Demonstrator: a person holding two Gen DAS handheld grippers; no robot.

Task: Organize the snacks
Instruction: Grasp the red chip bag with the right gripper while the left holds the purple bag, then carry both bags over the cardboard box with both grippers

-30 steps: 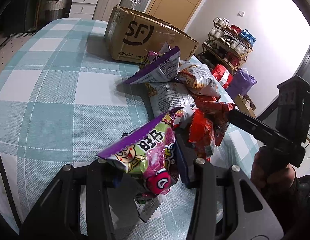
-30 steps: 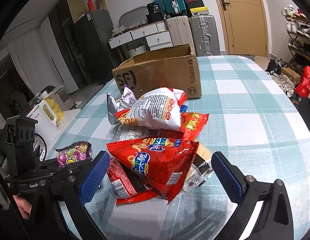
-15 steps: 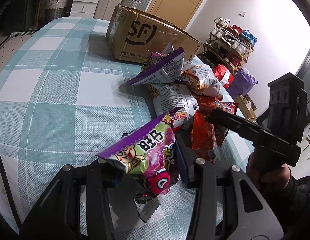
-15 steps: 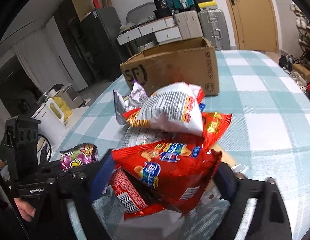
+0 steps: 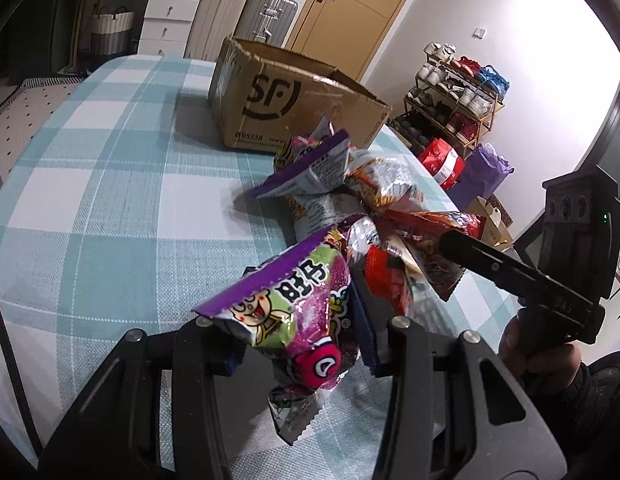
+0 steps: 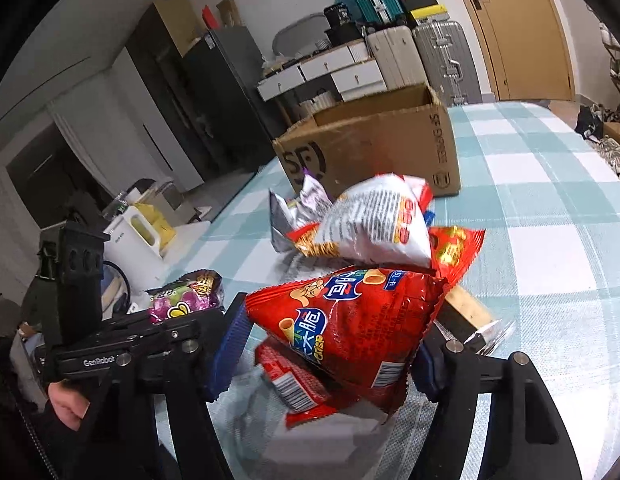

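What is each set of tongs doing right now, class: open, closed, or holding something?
Left tongs: closed on the purple snack bag.
Right tongs: closing around the red snack bag, pads against its sides.

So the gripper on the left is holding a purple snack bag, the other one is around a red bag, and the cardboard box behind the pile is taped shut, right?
Not quite: the cardboard box is open at the top, as the right wrist view shows. The rest holds: the left gripper grips the purple snack bag, and the right gripper's jaws are closing on the red bag.
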